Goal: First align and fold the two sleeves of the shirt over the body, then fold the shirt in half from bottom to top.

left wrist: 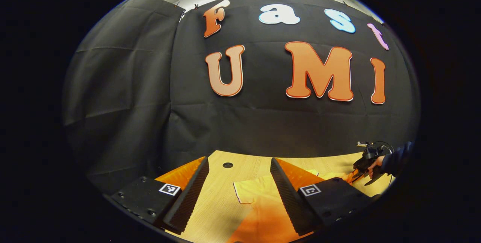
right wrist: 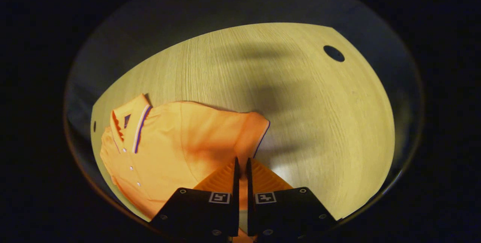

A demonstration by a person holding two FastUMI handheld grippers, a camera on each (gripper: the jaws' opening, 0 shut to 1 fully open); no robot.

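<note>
Right gripper (right wrist: 241,167) clamped on the shirt's (right wrist: 180,141) sleeve (right wrist: 251,134), left gripper (left wrist: 240,183) apart; both folds remain

Handheld two-finger grippers, pair, with operator's hand and sleeve

Left gripper (left wrist: 238,194): two black block-shaped finger mounts, each bearing a small square black-and-white marker tag and round screw heads along the outer edge; long wedge-shaped fingers with finely ribbed inner faces. Right gripper (right wrist: 241,167): same build, two black mounts with square marker tags and screw heads at the corners, ribbed wedge fingers. In the left gripper view the right gripper's dark body carries thin looping black cables; hand (left wrist: 375,164) emerges from a dark sleeve (left wrist: 396,158).
</note>
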